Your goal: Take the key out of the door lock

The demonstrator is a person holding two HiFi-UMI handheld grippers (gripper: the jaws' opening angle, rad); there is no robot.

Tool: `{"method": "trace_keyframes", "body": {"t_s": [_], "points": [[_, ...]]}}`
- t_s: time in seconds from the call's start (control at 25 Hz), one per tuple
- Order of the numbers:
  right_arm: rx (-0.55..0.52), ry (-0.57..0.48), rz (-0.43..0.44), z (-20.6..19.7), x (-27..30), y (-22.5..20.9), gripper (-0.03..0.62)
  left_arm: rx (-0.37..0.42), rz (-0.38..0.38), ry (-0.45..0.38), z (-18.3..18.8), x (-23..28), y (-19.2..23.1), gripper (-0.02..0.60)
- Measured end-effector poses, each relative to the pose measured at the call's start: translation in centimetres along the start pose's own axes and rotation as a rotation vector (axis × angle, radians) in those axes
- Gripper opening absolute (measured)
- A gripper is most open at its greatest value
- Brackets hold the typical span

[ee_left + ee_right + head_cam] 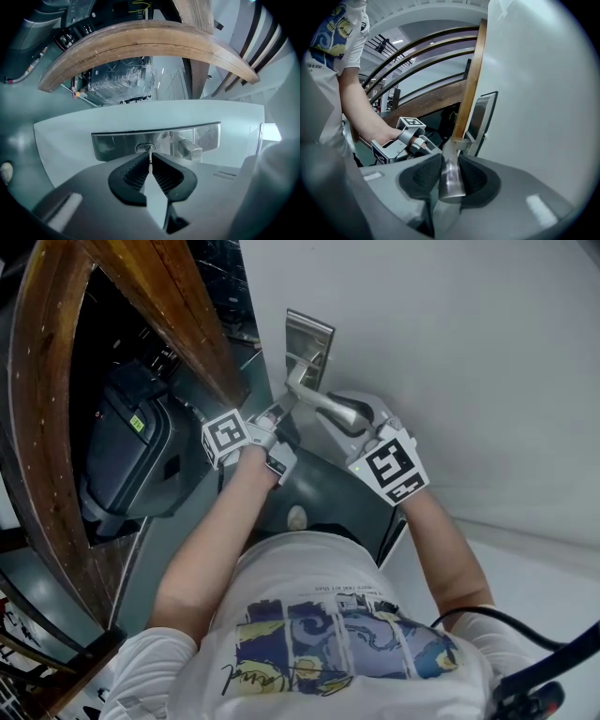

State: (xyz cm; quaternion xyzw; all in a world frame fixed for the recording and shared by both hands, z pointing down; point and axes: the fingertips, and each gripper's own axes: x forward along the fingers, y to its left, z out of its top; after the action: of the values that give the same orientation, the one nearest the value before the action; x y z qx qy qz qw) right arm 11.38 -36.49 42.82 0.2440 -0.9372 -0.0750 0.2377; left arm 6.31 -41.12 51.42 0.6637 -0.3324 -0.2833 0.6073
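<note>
**Left gripper.** The left gripper (pixel 150 162) is pinching narrow on the thin silver metal key (pixel 150 154). The black ribbed pads are meeting on the key's flat sides, with only a sliver of metal showing between them.

**Key.** The key is sitting in the keyhole of the brushed steel lock plate (pixel 117 145), directly ahead of the gripper. Its long axis is running straight out of the plate, in line with the jaws, so the withdrawal is judged to be a straight pull back toward the person without tilting.

**Right gripper.** The right gripper (pixel 451 161) is clamping the silver lever handle (pixel 452 185) just beside the keyhole. It is therefore the farther gripper from the key.

**Clearance.** The white door (pixel 93 126) is blocking any forward travel. The handle's stub is standing close on one side, and the edge of the door is near on the other. Beyond it, the curved brown wooden rail (pixel 140 40) is standing well apart. The room behind the left gripper looks open.
</note>
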Motion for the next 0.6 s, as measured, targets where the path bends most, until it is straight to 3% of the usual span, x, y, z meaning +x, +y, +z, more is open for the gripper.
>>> {"method": "trace_keyframes", "body": {"t_s": [0.28,0.6], "points": [[-0.002,-0.003,0.012,-0.1,0.1,-0.3,0.117,-0.106,-0.008,-0.020,-0.5,-0.5,-0.7,0.025],[0.006,-0.001,0.012,0.2,-0.4,0.4,0.117,-0.085,-0.009,-0.011,-1.9,-5.8,-0.8,0.025]]}}
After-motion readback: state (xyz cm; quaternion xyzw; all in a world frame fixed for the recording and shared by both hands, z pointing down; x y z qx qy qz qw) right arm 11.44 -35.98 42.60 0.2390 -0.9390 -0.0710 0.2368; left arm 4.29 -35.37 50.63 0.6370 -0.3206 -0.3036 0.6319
